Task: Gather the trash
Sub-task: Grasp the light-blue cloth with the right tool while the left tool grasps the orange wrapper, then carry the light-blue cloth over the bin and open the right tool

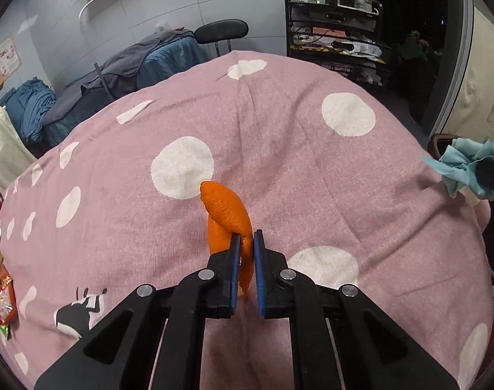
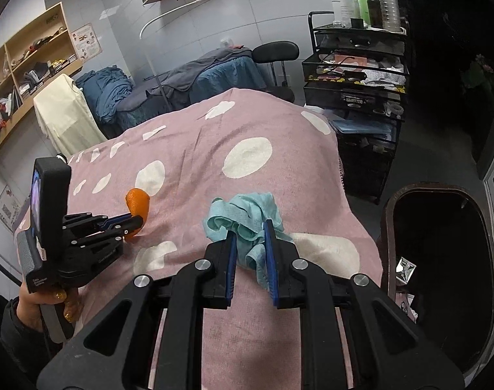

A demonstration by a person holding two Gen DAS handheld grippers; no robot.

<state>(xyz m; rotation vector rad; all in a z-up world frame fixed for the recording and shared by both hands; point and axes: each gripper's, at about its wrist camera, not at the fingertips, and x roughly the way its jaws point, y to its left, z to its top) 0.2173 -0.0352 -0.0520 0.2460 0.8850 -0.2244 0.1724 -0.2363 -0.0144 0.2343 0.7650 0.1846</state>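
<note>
A curled strip of orange peel (image 1: 225, 211) hangs just above the pink dotted blanket (image 1: 279, 149), pinched between the blue pads of my left gripper (image 1: 247, 239), which is shut on it. In the right wrist view the same peel (image 2: 137, 203) shows at the left, held by the left gripper (image 2: 134, 222) in a person's hand (image 2: 57, 305). My right gripper (image 2: 250, 230) is shut on a crumpled light-blue tissue (image 2: 243, 214) over the blanket's right part (image 2: 247, 149). The tissue (image 1: 464, 169) also appears at the right edge of the left wrist view.
A dark bin (image 2: 438, 260) with an open mouth stands on the floor right of the bed. Snack wrappers (image 1: 1, 292) lie at the blanket's left edge. A black trolley (image 2: 354, 74) with bottles, a stool (image 2: 274, 52) and another bed (image 2: 195, 74) stand behind.
</note>
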